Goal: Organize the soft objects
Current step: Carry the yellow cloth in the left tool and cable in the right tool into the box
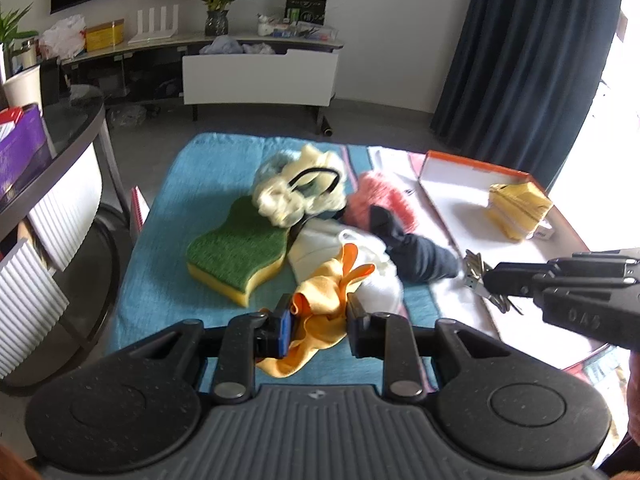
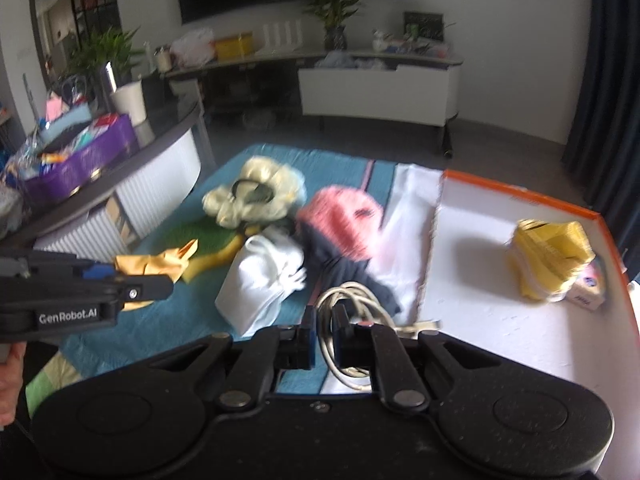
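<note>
A pile of soft things lies on a teal mat (image 1: 168, 216): a green and yellow sponge (image 1: 236, 252), a cream scrunchie bundle (image 1: 300, 192), a pink fluffy item (image 1: 380, 196), a dark sock (image 1: 416, 252), a white cloth (image 1: 360, 256) and an orange cloth (image 1: 320, 300). My left gripper (image 1: 318, 322) is shut on the orange cloth, which also shows in the right wrist view (image 2: 156, 264). My right gripper (image 2: 323, 336) is shut on a coiled beige cable (image 2: 352, 308); it also shows in the left wrist view (image 1: 486, 280).
A white tray with an orange rim (image 2: 520, 200) sits to the right, holding a yellow packet (image 2: 552, 256) and a small box (image 2: 588, 292). A curved dark table (image 1: 72, 136) stands to the left. A white cabinet (image 1: 260, 76) and dark curtain (image 1: 520, 60) stand behind.
</note>
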{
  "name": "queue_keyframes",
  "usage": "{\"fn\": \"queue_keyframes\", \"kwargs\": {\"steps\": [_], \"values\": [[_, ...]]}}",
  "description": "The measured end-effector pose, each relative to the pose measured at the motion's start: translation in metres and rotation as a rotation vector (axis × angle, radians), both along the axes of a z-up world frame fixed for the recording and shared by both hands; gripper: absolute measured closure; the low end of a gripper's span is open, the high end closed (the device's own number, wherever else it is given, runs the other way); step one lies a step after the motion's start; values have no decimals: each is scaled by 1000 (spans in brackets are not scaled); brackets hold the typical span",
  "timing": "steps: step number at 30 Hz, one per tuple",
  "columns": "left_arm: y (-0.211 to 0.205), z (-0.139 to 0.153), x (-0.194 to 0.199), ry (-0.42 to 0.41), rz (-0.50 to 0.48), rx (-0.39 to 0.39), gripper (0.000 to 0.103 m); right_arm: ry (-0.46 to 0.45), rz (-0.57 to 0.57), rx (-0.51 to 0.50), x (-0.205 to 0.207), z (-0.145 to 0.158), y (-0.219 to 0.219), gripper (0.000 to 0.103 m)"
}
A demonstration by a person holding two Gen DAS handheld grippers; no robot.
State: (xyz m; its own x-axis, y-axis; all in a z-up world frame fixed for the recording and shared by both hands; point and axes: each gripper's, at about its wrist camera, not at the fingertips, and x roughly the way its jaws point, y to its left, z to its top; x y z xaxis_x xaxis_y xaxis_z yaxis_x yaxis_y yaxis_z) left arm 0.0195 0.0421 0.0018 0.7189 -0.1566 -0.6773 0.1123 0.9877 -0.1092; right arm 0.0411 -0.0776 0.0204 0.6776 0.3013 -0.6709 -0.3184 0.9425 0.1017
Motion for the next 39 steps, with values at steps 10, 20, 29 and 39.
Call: {"fn": "queue_keyframes", "kwargs": {"steps": [10, 20, 29, 39], "values": [[-31, 9, -1, -16, -69, -11, 75, -19, -73, 9, -9, 14, -40, 93], [-62, 8, 2, -24, -129, -3, 75, -14, -130, 124, -13, 19, -82, 93], [-81, 14, 3, -33, -161, -3, 75, -53, -165, 106, -13, 37, -97, 93], [-119, 25, 10, -56, -241, -14, 75, -66, -201, 85, -17, 46, -118, 93]]}}
